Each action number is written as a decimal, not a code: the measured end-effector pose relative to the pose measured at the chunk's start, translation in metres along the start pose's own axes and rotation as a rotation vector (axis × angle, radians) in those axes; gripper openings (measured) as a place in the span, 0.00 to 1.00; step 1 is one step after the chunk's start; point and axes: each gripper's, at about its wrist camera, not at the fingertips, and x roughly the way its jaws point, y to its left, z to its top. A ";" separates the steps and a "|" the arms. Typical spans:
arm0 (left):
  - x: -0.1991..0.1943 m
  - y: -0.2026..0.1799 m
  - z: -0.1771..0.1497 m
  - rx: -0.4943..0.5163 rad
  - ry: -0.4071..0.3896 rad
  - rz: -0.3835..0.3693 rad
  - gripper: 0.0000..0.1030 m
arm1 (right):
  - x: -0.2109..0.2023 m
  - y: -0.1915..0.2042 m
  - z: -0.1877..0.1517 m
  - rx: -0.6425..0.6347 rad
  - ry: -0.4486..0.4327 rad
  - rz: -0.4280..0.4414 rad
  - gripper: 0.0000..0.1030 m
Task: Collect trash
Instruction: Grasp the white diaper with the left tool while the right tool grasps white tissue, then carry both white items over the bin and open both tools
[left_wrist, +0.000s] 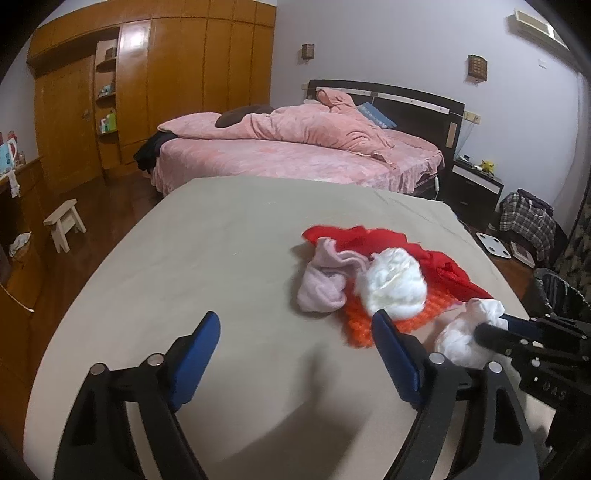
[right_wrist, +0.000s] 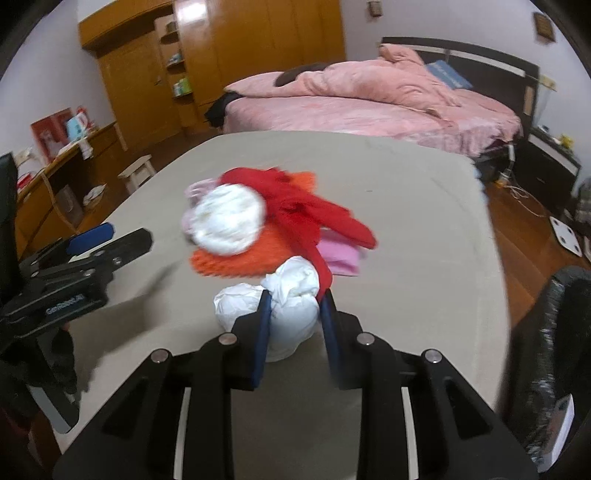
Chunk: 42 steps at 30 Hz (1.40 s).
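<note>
A crumpled white paper wad (right_wrist: 291, 310) lies at the near edge of a pile on the beige table (right_wrist: 406, 206). My right gripper (right_wrist: 295, 295) is shut on this wad; it also shows in the left wrist view (left_wrist: 461, 339), with the right gripper (left_wrist: 495, 328) on it. A second white wad (left_wrist: 391, 284) sits on the pile, also in the right wrist view (right_wrist: 227, 223). My left gripper (left_wrist: 295, 325) is open and empty above the table, left of the pile; it shows in the right wrist view (right_wrist: 110, 236).
The pile holds red cloth (left_wrist: 369, 236), an orange knit piece (left_wrist: 362, 328) and pale pink socks (left_wrist: 325, 284). A black-lined bin (right_wrist: 554, 350) stands at the table's right edge. A pink bed (left_wrist: 295, 147), wooden wardrobes (left_wrist: 166, 74) and a small stool (left_wrist: 64, 221) lie beyond.
</note>
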 end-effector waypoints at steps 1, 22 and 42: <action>0.001 -0.004 0.001 0.001 -0.003 -0.010 0.78 | -0.001 -0.005 0.001 0.007 -0.003 -0.012 0.25; 0.056 -0.062 0.026 0.064 0.053 -0.162 0.32 | 0.002 -0.033 -0.001 0.048 -0.018 -0.067 0.44; 0.007 -0.035 0.005 0.036 -0.006 -0.121 0.30 | 0.006 -0.013 -0.006 0.021 0.010 -0.080 0.67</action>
